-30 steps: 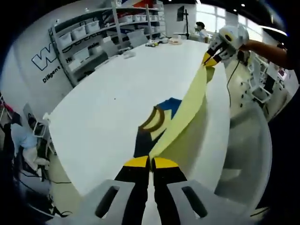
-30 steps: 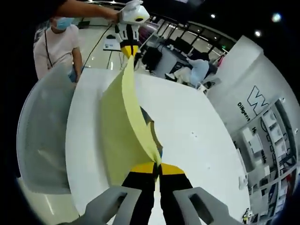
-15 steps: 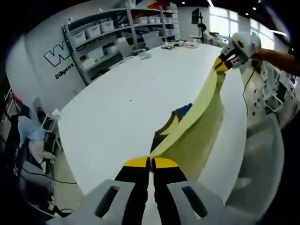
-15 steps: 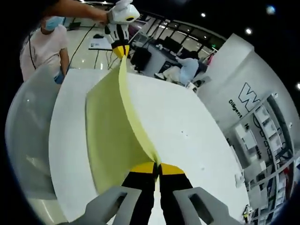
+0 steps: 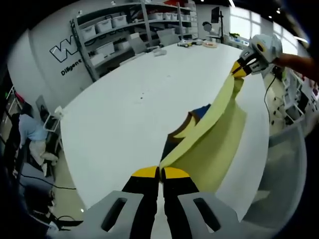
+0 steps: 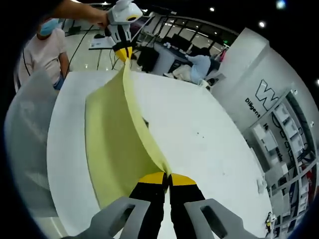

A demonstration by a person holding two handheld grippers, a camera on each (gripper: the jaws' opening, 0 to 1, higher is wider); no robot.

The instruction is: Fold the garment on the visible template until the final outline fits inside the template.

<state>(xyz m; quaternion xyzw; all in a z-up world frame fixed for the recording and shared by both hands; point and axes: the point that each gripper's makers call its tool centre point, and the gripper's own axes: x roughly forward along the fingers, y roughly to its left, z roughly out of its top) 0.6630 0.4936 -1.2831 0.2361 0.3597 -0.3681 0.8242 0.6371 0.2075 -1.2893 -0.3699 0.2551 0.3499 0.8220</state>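
Left gripper view: left gripper (image 5: 160, 172), jaws clenched on one corner of the yellow garment (image 5: 209, 144). Garment stretched taut in the air above the white tabletop (image 5: 124, 114) to the right gripper (image 5: 242, 68), which pinches the far corner. A blue-brown patch (image 5: 187, 123) shows beneath the raised edge; cannot tell if it is template or garment.

Right gripper view: right gripper (image 6: 166, 178), jaws clamped on the garment (image 6: 112, 142); the left gripper (image 6: 123, 50) grips the far end.

Risk: uneven tension could pull a corner free, or the fold could land skewed.
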